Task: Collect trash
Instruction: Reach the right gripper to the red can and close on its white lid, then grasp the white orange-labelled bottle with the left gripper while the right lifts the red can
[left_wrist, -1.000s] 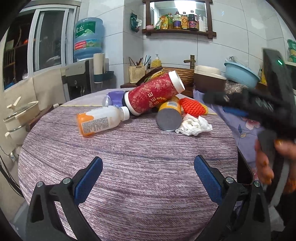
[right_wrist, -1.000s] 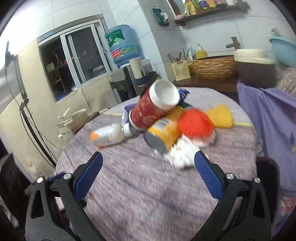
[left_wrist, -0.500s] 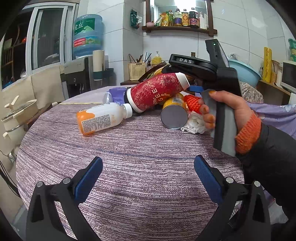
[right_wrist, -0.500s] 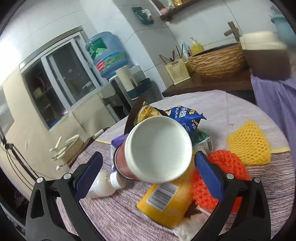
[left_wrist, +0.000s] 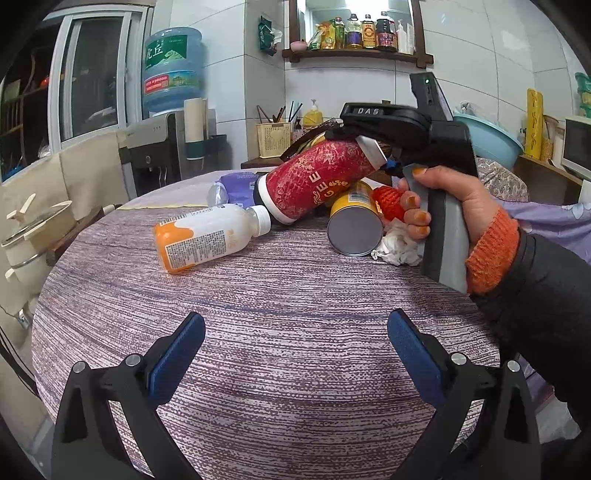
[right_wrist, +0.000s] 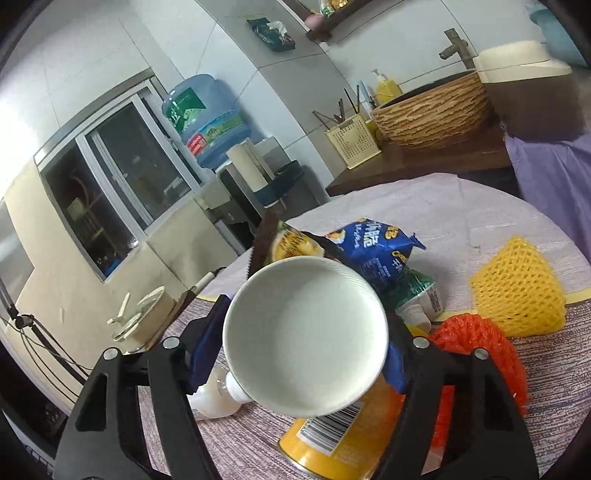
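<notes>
Red canister (left_wrist: 317, 182) with white cap pinched by right gripper (right_wrist: 301, 354) fingers, just closing; left gripper (left_wrist: 295, 362) fingers spread.

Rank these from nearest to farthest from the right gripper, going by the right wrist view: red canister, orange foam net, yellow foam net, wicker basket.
1. Red canister: between the right gripper fingers.
2. Orange foam net: just right of them.
3. Yellow foam net: farther right on the table.
4. Wicker basket: back on the counter.

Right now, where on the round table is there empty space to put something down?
The near half of the purple woven tablecloth is bare, from the open left gripper up to the orange-and-white plastic bottle. Behind that it is crowded: the red paper canister, yellow tin can, crumpled white tissue and right gripper bunch together.
</notes>
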